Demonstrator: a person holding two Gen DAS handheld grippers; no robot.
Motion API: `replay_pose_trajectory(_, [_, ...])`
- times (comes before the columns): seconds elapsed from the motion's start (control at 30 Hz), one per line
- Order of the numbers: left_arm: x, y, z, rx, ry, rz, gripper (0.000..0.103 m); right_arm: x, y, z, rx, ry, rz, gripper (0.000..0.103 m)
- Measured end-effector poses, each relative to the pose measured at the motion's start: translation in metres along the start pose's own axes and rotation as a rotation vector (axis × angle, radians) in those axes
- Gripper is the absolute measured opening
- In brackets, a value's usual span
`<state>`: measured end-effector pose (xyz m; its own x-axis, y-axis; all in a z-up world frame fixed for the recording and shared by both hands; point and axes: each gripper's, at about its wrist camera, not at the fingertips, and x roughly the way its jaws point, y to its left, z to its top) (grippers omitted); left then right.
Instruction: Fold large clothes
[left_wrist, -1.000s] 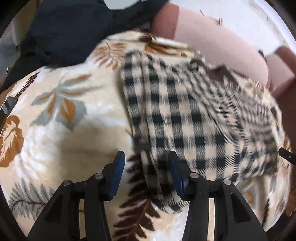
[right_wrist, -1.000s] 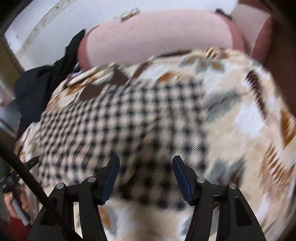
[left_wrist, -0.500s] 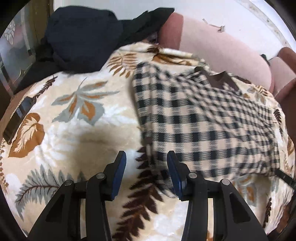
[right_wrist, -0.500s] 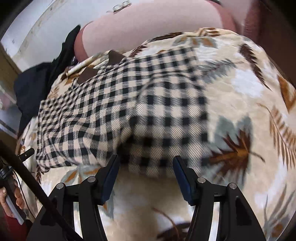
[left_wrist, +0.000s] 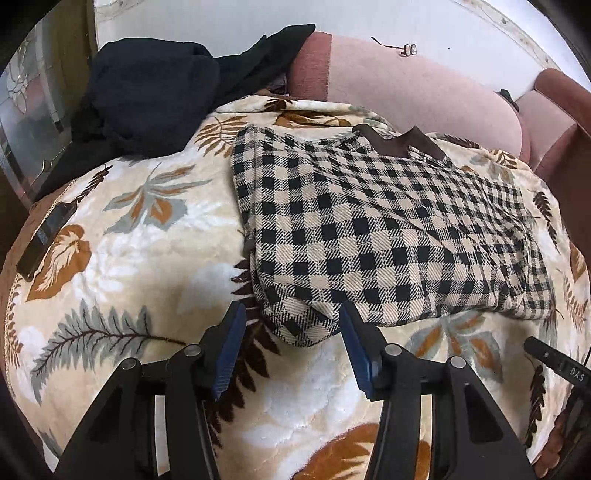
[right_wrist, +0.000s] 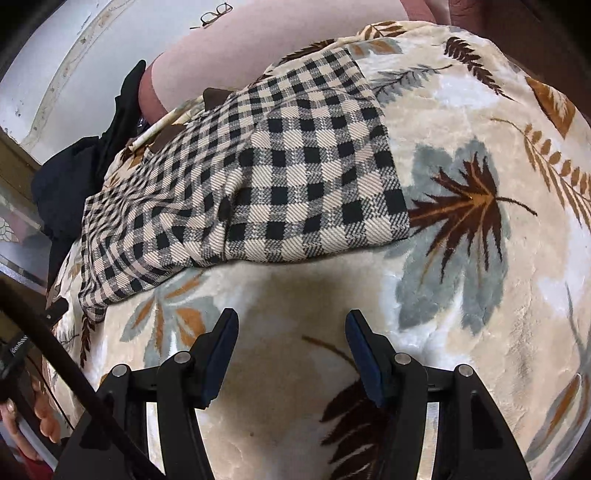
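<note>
Checked shirt (left_wrist: 388, 236), cream and black with a brown collar (left_wrist: 402, 142), lies folded into a flat bundle on a leaf-print blanket (left_wrist: 140, 258) that covers a pink sofa (left_wrist: 413, 85).

From the left wrist view, going left to right: a phone (left_wrist: 44, 236) lies at the blanket's far left edge, and a heap of dark clothes (left_wrist: 155, 85) sits behind it against the sofa's end. Next comes the left gripper (left_wrist: 291, 347), its blue-padded fingers (left_wrist: 231, 347) spread wide and holding nothing. The shirt's near corner droops into the gap between them; it comes close to the right pad, though I cannot tell whether it touches. The shirt spreads away to the right, collar toward the sofa back, where a pair of glasses (left_wrist: 404, 48) rests on top.

From the right wrist view, the shirt (right_wrist: 258, 177) fills the upper left, its folded edge running across the blanket (right_wrist: 480, 258). A hand (right_wrist: 22, 428) shows at the bottom left corner. The right gripper (right_wrist: 291, 354) hangs above bare blanket, apart from the shirt's near edge, its fingers (right_wrist: 364, 354) released wide with nothing between them. The glasses (right_wrist: 216, 13) show at the top on the sofa back (right_wrist: 258, 40).
</note>
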<state>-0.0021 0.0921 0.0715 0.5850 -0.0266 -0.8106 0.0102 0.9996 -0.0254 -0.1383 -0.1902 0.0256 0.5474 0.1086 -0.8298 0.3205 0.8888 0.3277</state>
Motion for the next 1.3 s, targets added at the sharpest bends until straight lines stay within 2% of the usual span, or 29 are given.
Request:
replay_pose_trajectory(0.37, [0.008, 0.003, 0.004, -0.01, 0.017, -0.027, 0.051, 0.002, -0.014, 0.01, 0.061, -0.03, 0.002, 0.065])
replay_pose_trajectory(0.57, [0.016, -0.003, 0.009, -0.002, 0.029, -0.039, 0.051, 0.004, -0.032, 0.016, 0.125, -0.05, 0.046, 0.065])
replay_pose_trajectory(0.83, [0.037, -0.029, 0.055, -0.022, -0.022, -0.125, 0.052, 0.014, -0.066, 0.043, 0.286, -0.11, 0.135, 0.067])
replay_pose_trajectory(0.93, [0.066, -0.04, 0.059, -0.012, 0.013, -0.117, 0.052, 0.022, -0.072, 0.055, 0.327, -0.133, 0.159, 0.067])
replay_pose_trajectory(1.0, [0.087, -0.045, 0.054, 0.014, 0.052, -0.079, 0.053, 0.027, -0.072, 0.064, 0.336, -0.145, 0.163, 0.067])
replay_pose_trajectory(1.13, [0.09, -0.057, 0.05, 0.088, 0.03, -0.033, 0.058, 0.045, -0.061, 0.087, 0.335, -0.158, 0.198, 0.073])
replay_pose_trajectory(1.23, [0.085, -0.052, 0.052, 0.059, 0.054, -0.07, 0.058, 0.059, -0.045, 0.108, 0.301, -0.165, 0.21, 0.077])
replay_pose_trajectory(1.3, [0.076, -0.041, 0.057, 0.004, 0.082, -0.141, 0.058, 0.068, -0.034, 0.118, 0.292, -0.153, 0.212, 0.077])
